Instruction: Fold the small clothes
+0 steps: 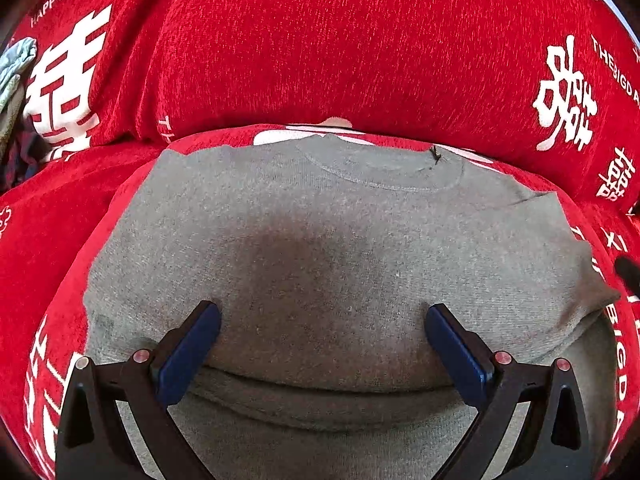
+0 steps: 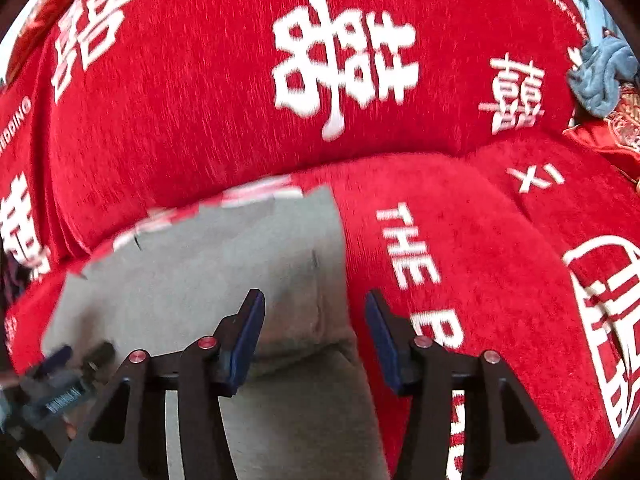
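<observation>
Your left gripper (image 1: 322, 314) stood wide apart over the grey shirt (image 1: 320, 248), its blue pads (image 1: 192, 344) resting on or just above the cloth near a fold that ran across the near part of the garment; nothing was pinched between them. Your right gripper (image 2: 316, 300) was partly spread, one pad over the shirt's (image 2: 224, 280) right edge and the other over the bare red cover, with no cloth caught between them. In the right wrist view the left gripper (image 2: 60, 376) showed as a blur at the shirt's near left. The shirt lay flat on the seat of a sofa draped in a red cover (image 1: 360, 40) printed with white characters and lettering, its round neckline (image 1: 380, 176) at the far end, close to the backrest. A small dark tag (image 1: 435, 156) sat at the collar's right side. Farther off, a grey-blue cloth (image 2: 604, 76) lay bunched at the far right of the sofa, and other clothes (image 1: 16, 80) were heaped at the far left
</observation>
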`<state>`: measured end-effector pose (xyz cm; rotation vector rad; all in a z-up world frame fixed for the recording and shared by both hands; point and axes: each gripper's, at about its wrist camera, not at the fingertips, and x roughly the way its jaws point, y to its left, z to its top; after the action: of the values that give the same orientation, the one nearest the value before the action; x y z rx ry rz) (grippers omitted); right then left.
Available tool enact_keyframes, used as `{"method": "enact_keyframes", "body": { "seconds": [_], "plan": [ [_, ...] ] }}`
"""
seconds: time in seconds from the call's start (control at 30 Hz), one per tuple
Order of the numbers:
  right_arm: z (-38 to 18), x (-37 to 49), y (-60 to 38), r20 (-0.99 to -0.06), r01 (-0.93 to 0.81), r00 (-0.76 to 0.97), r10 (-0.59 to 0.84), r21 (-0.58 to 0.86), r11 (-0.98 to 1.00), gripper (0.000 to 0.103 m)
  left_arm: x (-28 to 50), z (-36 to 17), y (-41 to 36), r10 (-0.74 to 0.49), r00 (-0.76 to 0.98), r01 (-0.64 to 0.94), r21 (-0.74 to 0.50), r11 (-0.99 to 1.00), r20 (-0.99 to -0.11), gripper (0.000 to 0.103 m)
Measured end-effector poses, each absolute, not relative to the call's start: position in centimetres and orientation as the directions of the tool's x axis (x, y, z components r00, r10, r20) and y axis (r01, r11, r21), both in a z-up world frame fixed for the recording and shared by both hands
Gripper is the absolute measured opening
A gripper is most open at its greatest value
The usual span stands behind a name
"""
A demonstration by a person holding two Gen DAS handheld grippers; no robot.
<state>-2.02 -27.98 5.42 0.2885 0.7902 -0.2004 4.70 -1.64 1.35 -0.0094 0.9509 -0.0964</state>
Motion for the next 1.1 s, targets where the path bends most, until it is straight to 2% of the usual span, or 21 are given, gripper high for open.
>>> {"method": "enact_keyframes", "body": {
  "seconds": [0.07,0.23,0.3,0.53,0.6,0.7,0.83,1.1],
  "plan": [
    [6.0,-1.1,-26.0,-0.722,0.227,0.691,-0.038,0.166,0.96,0.07,4.7,1.3,-1.7,-0.081,0.576,0.078,-0.044,0.996,-0.813,0.103],
    [3.8,2.7,-19.7,-0.791,0.055,0.611,0.037,0.089,0.995,0.07,4.5,1.2,-1.8,-0.064,0.576,0.072,-0.027,0.997,-0.815,0.103],
    [2.1,3.7,-19.1,-0.819,0.063,0.574,0.015,0.063,0.996,0.069,4.5,1.3,-1.8,-0.066,0.579,0.072,-0.029,0.997,-0.813,0.103],
    [1.7,2.7,-21.3,-0.796,0.1,0.604,-0.03,0.038,0.994,0.069,5.4,1.7,-1.1,-0.087,0.558,0.066,-0.061,0.996,-0.825,0.103],
    [1.7,2.5,-21.7,-0.789,0.097,0.614,-0.009,0.064,0.993,0.07,6.7,1.7,-0.2,-0.063,0.549,0.036,-0.052,0.998,-0.834,0.103],
    [1.6,2.6,-21.1,-0.79,0.093,0.611,-0.042,0.018,0.996,0.072,9.6,1.4,1.3,-0.051,0.512,0.007,-0.055,0.998,-0.858,0.103],
    [1.7,2.5,-20.7,-0.785,0.093,0.615,-0.066,-0.011,0.996,0.072,14.8,0.4,2.9,0.023,0.438,-0.036,0.008,0.999,-0.899,0.103],
    [1.8,2.7,-20.9,-0.783,0.09,0.618,-0.064,-0.011,0.996,0.072,21.3,-1.0,3.1,0.07,0.285,-0.054,0.056,0.997,-0.956,0.103]
  ]
}}
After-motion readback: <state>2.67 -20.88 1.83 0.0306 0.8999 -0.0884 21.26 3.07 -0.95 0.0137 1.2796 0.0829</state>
